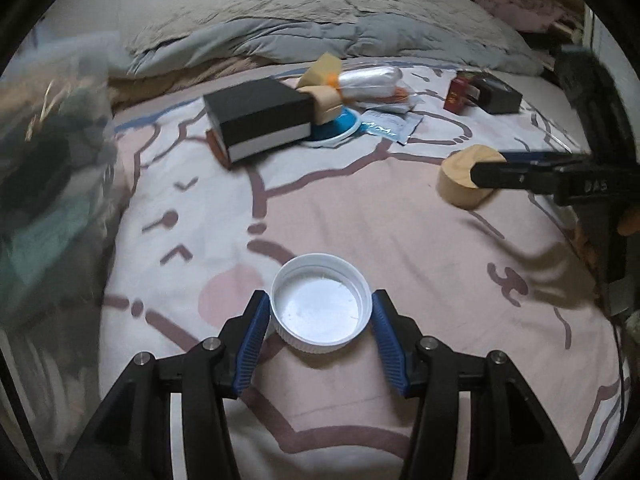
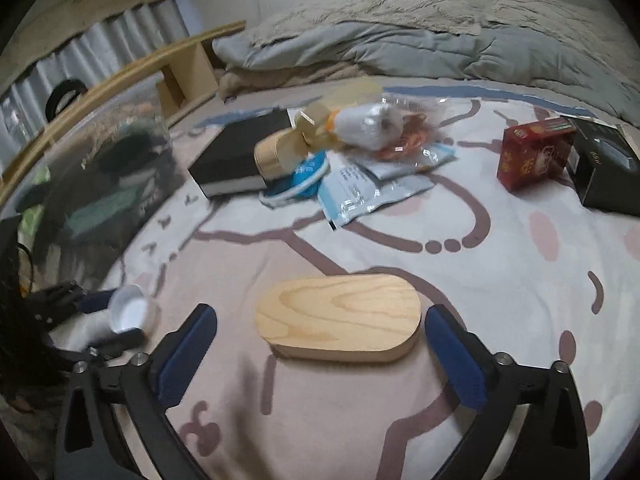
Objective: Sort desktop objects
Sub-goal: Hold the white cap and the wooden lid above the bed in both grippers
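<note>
My left gripper (image 1: 321,312) is clamped on the white plastic lid (image 1: 320,305) — its blue pads press the ribbed rim on both sides, the hollow side facing up, just over the patterned bedsheet (image 1: 360,216). My right gripper (image 2: 320,344) stands spread wide, released; the oval wooden block (image 2: 339,317) lies flat on the sheet between the pads, touching neither. Farther back I see a black box (image 1: 260,120) beside a heap — a blue dish (image 1: 334,126), foil packets (image 2: 360,188) and a clear bag (image 2: 384,124). A red carton (image 2: 534,156) leans on a dark box (image 2: 604,168) at the right.
</note>
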Action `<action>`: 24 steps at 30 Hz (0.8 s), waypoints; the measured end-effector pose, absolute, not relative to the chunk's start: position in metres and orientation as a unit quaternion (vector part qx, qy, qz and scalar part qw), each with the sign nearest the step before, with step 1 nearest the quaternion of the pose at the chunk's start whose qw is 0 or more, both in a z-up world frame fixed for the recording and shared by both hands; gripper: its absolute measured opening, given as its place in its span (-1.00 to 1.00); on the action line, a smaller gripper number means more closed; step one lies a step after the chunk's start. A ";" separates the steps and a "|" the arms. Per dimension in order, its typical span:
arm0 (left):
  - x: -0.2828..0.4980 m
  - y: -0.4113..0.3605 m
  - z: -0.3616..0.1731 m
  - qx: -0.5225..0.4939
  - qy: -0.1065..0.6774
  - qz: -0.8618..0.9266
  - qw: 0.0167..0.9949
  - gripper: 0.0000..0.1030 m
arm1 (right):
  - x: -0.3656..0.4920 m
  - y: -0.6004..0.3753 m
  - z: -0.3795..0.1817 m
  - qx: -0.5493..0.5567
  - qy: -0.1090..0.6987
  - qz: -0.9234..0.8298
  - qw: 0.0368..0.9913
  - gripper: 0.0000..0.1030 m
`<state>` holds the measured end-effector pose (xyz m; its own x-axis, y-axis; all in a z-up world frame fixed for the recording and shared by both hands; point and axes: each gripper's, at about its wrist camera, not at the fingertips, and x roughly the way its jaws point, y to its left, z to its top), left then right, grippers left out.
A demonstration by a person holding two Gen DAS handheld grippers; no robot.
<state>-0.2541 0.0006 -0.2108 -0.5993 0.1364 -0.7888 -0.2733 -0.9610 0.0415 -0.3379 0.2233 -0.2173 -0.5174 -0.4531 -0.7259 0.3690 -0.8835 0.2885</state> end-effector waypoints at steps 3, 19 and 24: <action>-0.255 -0.002 -0.216 -0.433 0.060 0.891 0.122 0.01 | -0.342 0.222 -0.228 0.446 -0.049 -0.864 0.226 1.00; -0.262 -0.011 -0.226 -0.455 -0.004 0.880 0.134 0.22 | -0.339 0.194 -0.239 0.462 0.071 -0.872 0.143 1.00; -0.262 -0.011 -0.228 -0.458 -0.001 0.879 0.131 0.29 | -0.338 0.195 -0.240 0.466 0.060 -0.870 0.148 1.00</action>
